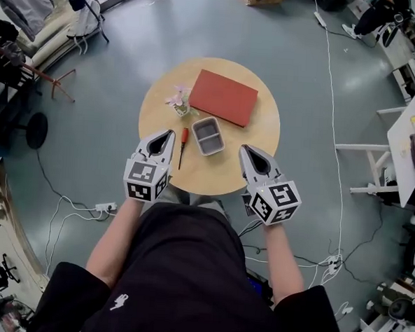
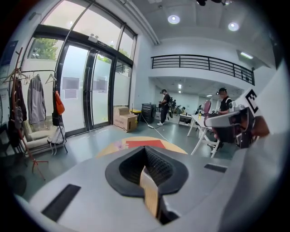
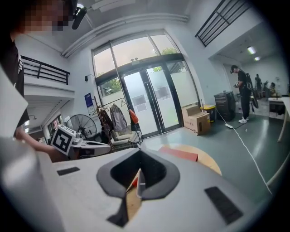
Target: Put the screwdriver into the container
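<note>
A screwdriver (image 1: 183,146) with an orange-red handle lies on the round wooden table (image 1: 214,173), just left of a small grey container (image 1: 196,128) with two compartments. My left gripper (image 1: 171,133) is shut and empty; its tip hovers close to the left of the screwdriver's handle. My right gripper (image 1: 242,148) looks shut with nothing in it, and sits to the right of the container near the table's front edge. In the left gripper view the jaws (image 2: 146,148) meet over the table. The right gripper view shows its jaws (image 3: 138,152) together.
A red book (image 1: 223,97) lies at the back of the table, with a small flower pot (image 1: 180,101) to its left. Cables trail over the grey floor around the table. White desks stand at the right, and people stand far off.
</note>
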The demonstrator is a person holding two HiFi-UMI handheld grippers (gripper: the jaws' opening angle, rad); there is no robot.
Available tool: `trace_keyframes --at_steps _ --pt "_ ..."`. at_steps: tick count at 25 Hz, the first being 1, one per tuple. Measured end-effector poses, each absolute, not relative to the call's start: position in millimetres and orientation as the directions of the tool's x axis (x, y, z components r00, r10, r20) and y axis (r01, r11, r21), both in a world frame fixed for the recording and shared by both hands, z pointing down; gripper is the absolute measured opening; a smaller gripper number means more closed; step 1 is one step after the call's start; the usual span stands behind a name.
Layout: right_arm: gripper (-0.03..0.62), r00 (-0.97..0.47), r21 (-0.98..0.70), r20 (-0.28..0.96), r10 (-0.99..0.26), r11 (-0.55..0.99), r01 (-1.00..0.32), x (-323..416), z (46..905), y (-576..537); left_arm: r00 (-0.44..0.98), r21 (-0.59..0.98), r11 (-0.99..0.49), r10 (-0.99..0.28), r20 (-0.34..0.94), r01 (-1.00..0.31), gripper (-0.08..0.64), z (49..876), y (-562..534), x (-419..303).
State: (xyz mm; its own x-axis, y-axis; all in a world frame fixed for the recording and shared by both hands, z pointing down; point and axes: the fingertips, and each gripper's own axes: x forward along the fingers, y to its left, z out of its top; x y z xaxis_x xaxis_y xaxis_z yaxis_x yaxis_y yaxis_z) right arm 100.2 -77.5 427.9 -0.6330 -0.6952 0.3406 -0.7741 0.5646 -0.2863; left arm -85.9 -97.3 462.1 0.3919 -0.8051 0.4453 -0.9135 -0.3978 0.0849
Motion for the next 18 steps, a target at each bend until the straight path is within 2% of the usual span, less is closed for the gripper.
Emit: trace_keyframes --at_steps 5,18 --pt "0.002 -0.654 -0.291 0.385 -0.651 0.587 -0.756 84.6 451.6 -89.1 0.389 0.121 -0.386 -0.758 0.523 -0.914 0.002 500.3 -100.5 -86.1" --pt "0.002 -0.626 -0.346 0.481 -0.614 0.524 -0.779 56.5 509.5 -108.7 0.376 0.188 -0.352 -0.608 0.699 -0.917 0.003 614.5 -118.2 -89.7"
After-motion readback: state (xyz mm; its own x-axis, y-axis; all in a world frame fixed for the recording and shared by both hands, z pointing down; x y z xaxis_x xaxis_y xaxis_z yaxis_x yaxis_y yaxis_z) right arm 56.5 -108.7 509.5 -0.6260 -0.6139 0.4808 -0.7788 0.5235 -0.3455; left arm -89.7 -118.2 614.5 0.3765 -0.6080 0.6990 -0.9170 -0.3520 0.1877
